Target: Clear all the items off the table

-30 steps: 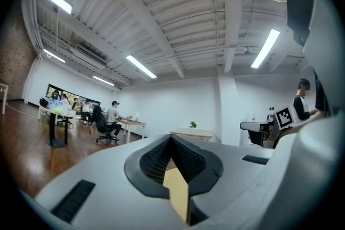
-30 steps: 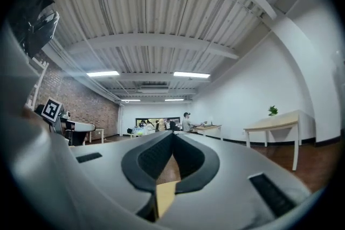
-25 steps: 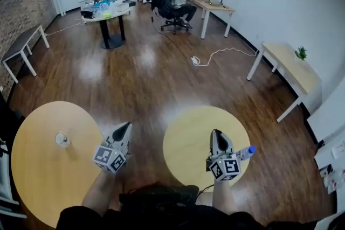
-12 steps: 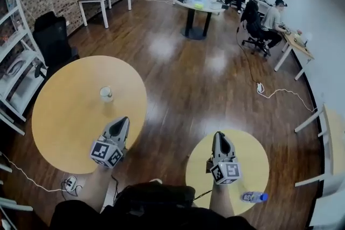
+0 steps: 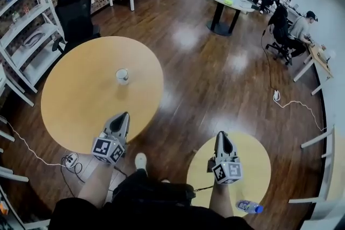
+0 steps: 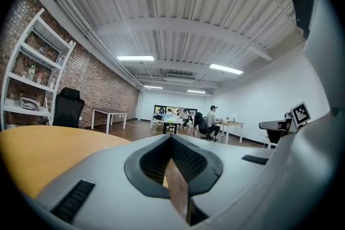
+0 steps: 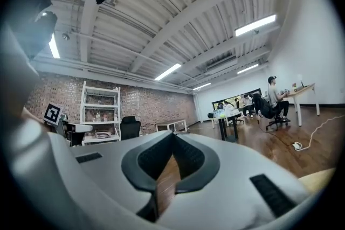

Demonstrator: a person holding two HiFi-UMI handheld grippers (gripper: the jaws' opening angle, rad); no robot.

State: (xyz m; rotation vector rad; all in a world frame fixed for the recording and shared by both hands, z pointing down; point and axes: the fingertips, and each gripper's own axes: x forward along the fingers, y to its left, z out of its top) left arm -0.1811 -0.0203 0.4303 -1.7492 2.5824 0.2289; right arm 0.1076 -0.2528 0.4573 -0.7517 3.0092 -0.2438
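The large round table (image 5: 81,99) carries 1 small pale cup (image 5: 122,75), upright near its far side; what is in it I cannot tell. A clear bottle (image 5: 248,206) with a blue cap lies on its side on the small round table (image 5: 253,161), close to the person's right sleeve. The left gripper (image 5: 123,116) hangs over the near edge of the large table, jaws pressed together with nothing between them, well apart from the cup. The right gripper (image 5: 221,135) sits over the far rim of the small table, its jaws likewise closed and empty. A black chair (image 5: 75,11) and white shelving (image 5: 27,46) stand beyond the large table, and a power strip (image 5: 70,159) with its cable lies on the wooden floor below it.
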